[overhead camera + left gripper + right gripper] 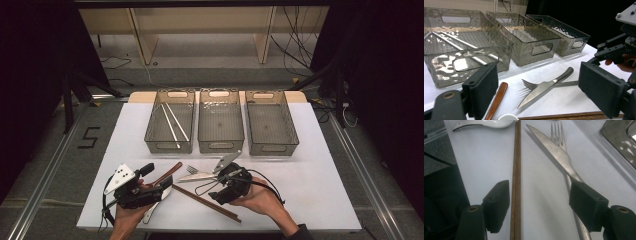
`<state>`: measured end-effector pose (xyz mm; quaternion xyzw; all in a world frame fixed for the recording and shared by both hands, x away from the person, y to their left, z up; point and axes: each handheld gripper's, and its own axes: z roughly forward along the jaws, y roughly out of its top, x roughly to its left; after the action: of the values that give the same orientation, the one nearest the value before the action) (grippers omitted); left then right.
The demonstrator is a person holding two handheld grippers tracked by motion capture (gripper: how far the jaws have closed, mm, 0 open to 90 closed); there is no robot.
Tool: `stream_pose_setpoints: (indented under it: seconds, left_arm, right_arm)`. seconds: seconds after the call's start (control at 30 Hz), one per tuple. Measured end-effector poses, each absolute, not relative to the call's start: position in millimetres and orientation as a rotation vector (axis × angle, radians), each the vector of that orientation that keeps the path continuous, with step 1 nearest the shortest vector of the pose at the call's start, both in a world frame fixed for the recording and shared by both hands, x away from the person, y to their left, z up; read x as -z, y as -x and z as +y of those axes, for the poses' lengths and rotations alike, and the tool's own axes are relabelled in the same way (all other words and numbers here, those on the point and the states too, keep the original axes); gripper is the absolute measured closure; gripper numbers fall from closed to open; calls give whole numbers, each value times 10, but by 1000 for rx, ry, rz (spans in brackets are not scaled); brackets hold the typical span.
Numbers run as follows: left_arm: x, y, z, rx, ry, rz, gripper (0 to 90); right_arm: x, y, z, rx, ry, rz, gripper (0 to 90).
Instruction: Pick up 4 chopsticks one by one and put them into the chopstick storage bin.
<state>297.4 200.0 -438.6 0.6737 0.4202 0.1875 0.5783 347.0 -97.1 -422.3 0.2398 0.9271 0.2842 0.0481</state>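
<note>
- Knife (pixel 554 150) and fork (pixel 557 132) lie crossed on the white table (pixel 310 190), at about six o'clock from the middle bin (pixel 220 121).
- Right gripper (pixel 541 207): I see its jaws apart, clamped on nothing; the knife handle runs just beside the jaw at three o'clock, the brown chopsticks (pixel 516 182) beside the jaw at nine o'clock.
- Left gripper (pixel 544 87): jaws apart, nothing between the pads; a wooden handle (pixel 497 100) lies by its nine o'clock jaw.
- Left bin (pixel 170 121) holds two white chopsticks (pixel 172 122).
- White spoon (pixel 484 123) lies at eleven o'clock in the right gripper view.
</note>
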Motion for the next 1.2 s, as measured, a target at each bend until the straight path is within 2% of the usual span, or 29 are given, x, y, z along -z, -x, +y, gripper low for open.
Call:
stream_pose_setpoints:
  seconds: [0.63, 1.2]
  left_arm:
    - [4383, -2973, 2001, -439, -1575, 983, 160]
    - [4383, -2974, 1998, -441, -1581, 980, 160]
  right_arm:
    - [4456, -3401, -893, -659, -672, 2913, 369]
    - [4602, -3397, -893, -533, -633, 2958, 490]
